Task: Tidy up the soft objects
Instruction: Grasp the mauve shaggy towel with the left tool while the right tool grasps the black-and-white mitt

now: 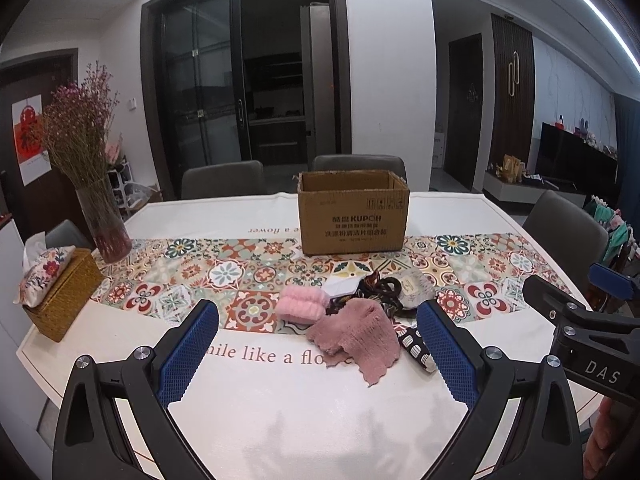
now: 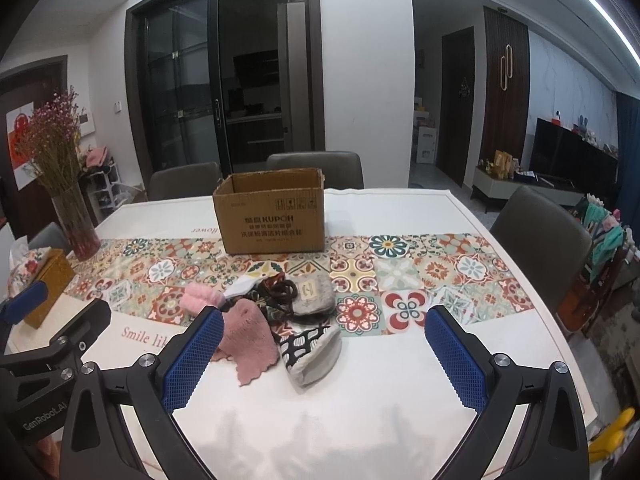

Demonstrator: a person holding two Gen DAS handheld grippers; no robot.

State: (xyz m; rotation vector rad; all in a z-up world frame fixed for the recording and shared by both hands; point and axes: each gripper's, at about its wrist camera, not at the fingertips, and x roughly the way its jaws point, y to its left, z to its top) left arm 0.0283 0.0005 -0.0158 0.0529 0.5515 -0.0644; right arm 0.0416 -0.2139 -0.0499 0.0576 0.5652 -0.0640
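Both tools, left tool (image 1: 318, 354) and right tool (image 2: 324, 356), gape empty above the worktop (image 2: 360, 420). Ahead lies the soft pile; I'd pinch the pink knit (image 1: 354, 338) mid-fold, then lift toward the box (image 1: 354, 212).

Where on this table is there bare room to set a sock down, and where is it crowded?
Free: white cloth between the sock pile and the near edge; patterned runner right of the pile; runner between wicker tissue box and pink fuzzy socks. Crowded: the pile itself, just before the cardboard box.
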